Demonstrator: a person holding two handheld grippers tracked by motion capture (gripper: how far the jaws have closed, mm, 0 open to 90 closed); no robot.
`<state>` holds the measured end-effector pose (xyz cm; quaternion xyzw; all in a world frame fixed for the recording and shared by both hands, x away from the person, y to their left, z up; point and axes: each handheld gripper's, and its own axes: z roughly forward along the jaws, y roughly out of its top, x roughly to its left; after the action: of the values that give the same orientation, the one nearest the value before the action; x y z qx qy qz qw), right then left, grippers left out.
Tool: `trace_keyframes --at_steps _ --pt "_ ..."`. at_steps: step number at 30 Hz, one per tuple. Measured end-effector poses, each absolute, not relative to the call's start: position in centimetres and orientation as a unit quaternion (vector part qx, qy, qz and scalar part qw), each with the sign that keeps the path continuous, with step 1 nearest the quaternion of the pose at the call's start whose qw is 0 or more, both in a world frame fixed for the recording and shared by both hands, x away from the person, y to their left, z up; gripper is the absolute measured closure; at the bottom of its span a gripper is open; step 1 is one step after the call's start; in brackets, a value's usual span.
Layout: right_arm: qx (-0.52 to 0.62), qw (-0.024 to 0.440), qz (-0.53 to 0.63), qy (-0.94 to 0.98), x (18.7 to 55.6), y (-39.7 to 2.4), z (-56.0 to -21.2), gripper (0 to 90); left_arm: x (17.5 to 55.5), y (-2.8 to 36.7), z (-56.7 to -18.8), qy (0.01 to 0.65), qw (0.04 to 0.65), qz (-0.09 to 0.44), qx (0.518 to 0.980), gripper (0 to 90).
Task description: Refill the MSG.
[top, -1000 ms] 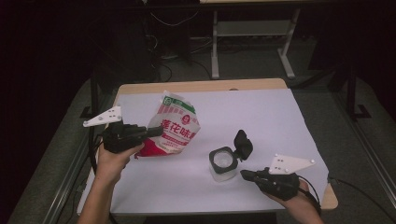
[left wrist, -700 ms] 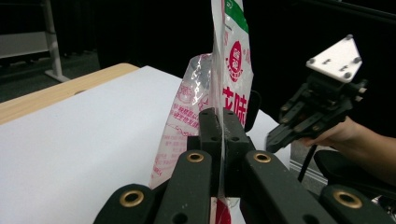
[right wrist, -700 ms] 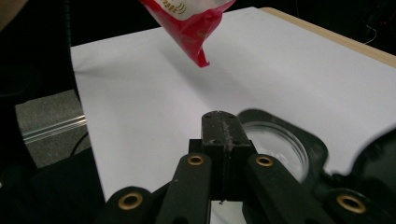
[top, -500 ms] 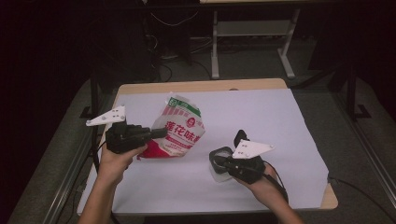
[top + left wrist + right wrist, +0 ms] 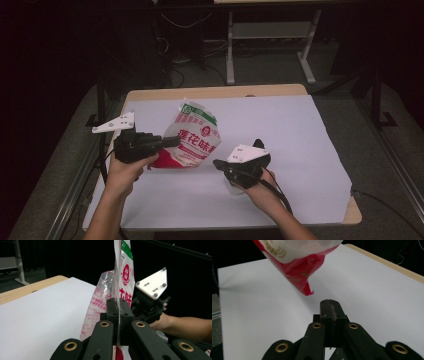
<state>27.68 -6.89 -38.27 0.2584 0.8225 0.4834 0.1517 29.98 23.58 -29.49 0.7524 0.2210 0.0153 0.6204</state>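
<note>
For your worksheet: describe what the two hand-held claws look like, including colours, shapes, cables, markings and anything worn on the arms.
Both the left claw and right claw are black, each topped by a pale three-cornered plate with small screws. Their jaws are chunky black links with brass-ringed pivot holes. A black cable trails from the right one. The forearms are bare, with no sleeves visible.

Your colours: a red, white and green bag against a white sheet.

The bag (image 5: 192, 136) you hold at nine o'clock is white with red characters, a green band along its top and a solid red bottom corner. Both grippers, left (image 5: 172, 142) and right (image 5: 218, 163), are black with pale grey plates. The sheet (image 5: 300, 140) is plain white; the table (image 5: 215, 92) edge at twelve o'clock is light wood.
</note>
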Motion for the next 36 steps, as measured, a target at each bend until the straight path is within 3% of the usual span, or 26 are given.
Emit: trace_keyframes --at_steps 23,36 --pt "0.223 0.189 0.509 0.81 27.4 -4.0 -38.0 89.9 29.3 21.9 -26.9 0.2 0.641 -0.018 0.741 90.0" --pt "0.201 0.211 0.515 0.806 25.8 -3.3 -39.5 89.9 29.9 19.7 -26.6 0.222 0.609 -0.014 0.761 90.0"
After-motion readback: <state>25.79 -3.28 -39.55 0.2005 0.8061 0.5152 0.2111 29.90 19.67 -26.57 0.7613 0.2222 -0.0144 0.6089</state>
